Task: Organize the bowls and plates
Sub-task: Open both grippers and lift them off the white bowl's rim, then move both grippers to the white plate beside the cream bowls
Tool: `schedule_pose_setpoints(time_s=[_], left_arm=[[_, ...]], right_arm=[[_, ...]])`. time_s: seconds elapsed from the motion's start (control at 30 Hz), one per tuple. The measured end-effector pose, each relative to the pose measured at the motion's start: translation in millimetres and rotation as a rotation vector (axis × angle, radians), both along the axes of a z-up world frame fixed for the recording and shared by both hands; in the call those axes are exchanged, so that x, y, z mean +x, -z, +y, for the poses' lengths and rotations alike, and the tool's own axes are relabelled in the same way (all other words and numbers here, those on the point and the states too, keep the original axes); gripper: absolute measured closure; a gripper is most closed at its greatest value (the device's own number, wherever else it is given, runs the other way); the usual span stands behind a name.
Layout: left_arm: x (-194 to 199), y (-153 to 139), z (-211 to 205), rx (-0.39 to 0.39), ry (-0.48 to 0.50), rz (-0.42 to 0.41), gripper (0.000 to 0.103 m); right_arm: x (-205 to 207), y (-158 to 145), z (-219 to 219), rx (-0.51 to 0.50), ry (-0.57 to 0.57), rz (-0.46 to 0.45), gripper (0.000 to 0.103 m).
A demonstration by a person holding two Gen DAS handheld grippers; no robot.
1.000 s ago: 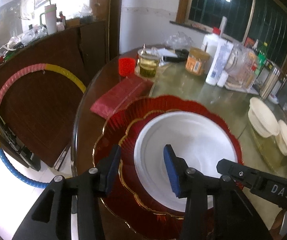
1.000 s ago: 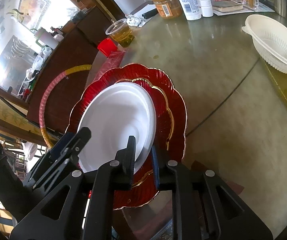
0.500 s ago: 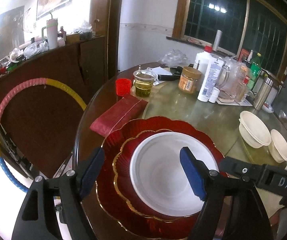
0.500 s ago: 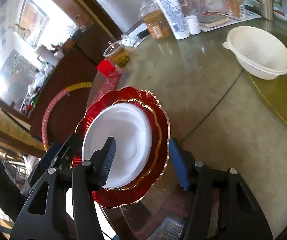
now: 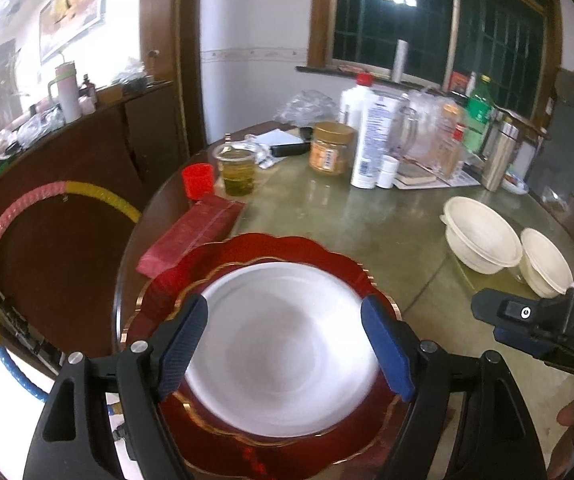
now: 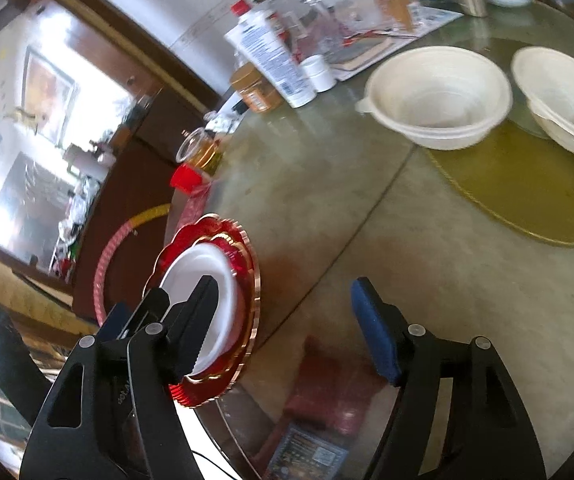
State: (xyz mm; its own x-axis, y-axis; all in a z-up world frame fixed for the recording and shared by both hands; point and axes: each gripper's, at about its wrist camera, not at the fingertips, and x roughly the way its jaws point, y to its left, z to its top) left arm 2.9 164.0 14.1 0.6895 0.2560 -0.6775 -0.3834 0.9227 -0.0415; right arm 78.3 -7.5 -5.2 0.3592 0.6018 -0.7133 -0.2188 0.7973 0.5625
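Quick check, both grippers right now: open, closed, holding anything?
Left gripper: open, holding nothing, above the white plate.
Right gripper: jaws opening, nothing between them.

The left claw is held pointing downward at the lower centre of its frame, its blue pads spread wide with nothing pressed between them. The right claw is angled down likewise; its jaws are opening, and nothing is gripped.
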Motion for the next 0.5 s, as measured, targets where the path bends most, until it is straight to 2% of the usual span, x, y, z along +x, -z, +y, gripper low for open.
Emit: schedule_pose_setpoints(time_s=[0.13, 0.2, 0.23, 0.5], left_arm=[[7.4, 1.1, -15.9, 0.008, 0.041, 0.016, 0.024], [11.8, 1.9, -23.4, 0.008, 0.060, 0.024, 0.024], [15.0, 1.6, -27.4, 0.006, 0.070, 0.030, 0.024], [44.9, -2.0, -62.5, -0.029, 0.169, 0.067, 0.024]], right_arm=[[6.0, 3.1, -24.4, 0.035, 0.044, 0.017, 0.027], [8.7, 6.7, -38.2, 0.054, 0.062, 0.032, 0.010], [10.1, 8.2, -43.6, 0.065, 0.070, 0.039, 0.008], [21.4, 18.0, -105.2, 0.159, 0.209, 0.094, 0.007]])
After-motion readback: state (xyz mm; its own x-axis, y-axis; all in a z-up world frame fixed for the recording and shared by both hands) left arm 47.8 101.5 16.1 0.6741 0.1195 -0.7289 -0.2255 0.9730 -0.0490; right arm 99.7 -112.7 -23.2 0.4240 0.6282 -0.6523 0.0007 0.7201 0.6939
